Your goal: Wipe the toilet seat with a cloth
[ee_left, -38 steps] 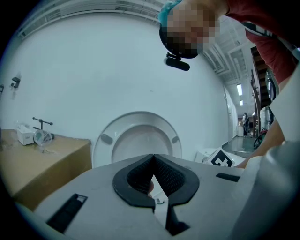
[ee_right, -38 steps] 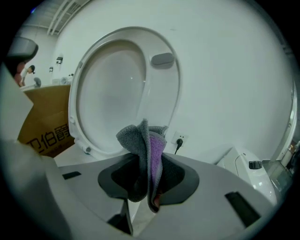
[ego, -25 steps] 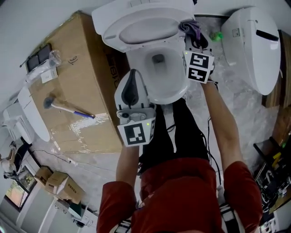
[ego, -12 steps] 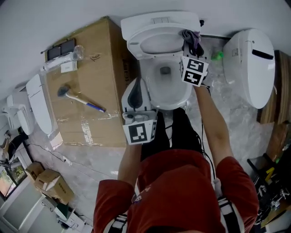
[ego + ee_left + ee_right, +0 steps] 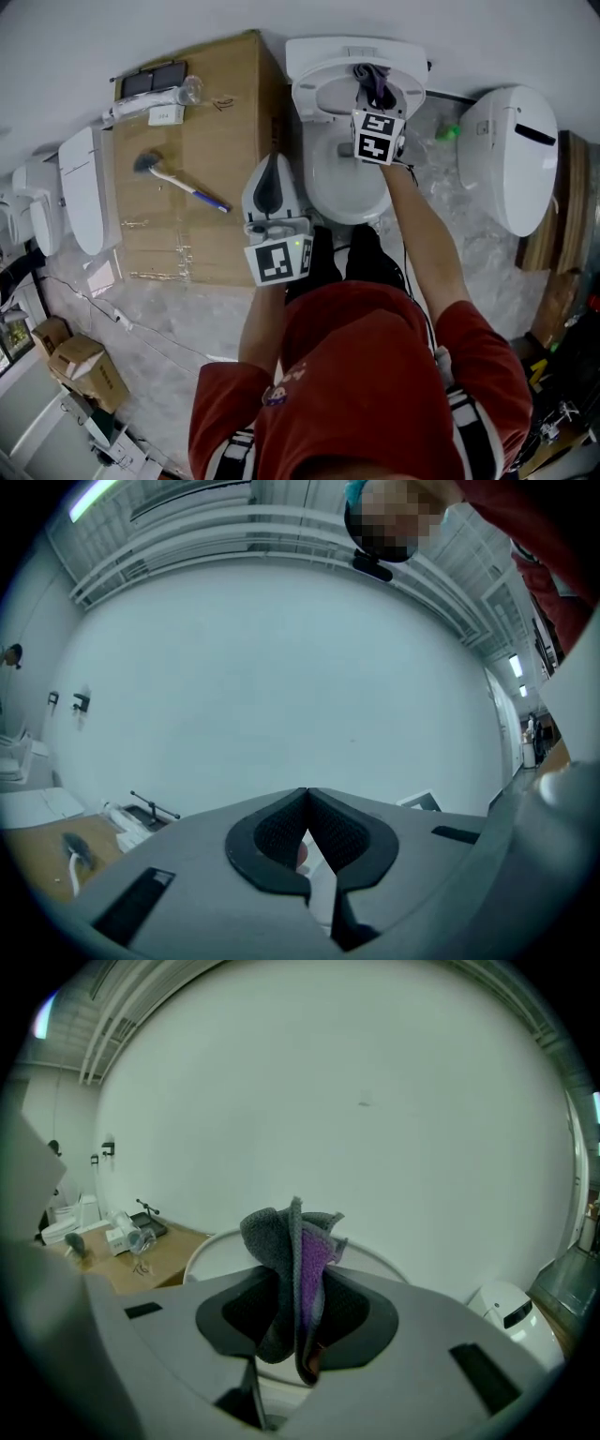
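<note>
The white toilet (image 5: 323, 192) stands against the wall, its seat and lid raised (image 5: 323, 66). My right gripper (image 5: 373, 101) is shut on a grey and purple cloth (image 5: 371, 82), held up in front of the raised seat. In the right gripper view the cloth (image 5: 298, 1260) bunches upright between the jaws, with the seat's white arc (image 5: 211, 1246) behind it. My left gripper (image 5: 272, 164) hangs beside the bowl's left rim, shut on nothing. In the left gripper view the left gripper (image 5: 306, 803) faces the bare wall, its jaws meeting at the tip.
A big cardboard box (image 5: 202, 112) sits left of the toilet, with a blue-handled brush (image 5: 178, 183) and small items on top. A second white toilet (image 5: 511, 155) is at the right. A loose white seat (image 5: 82, 187) lies at the far left. The person's legs stand before the bowl.
The right gripper has carried the cloth from the bowl's right side up and left, in front of the raised seat. The left gripper has risen a little beside the bowl, still shut.
</note>
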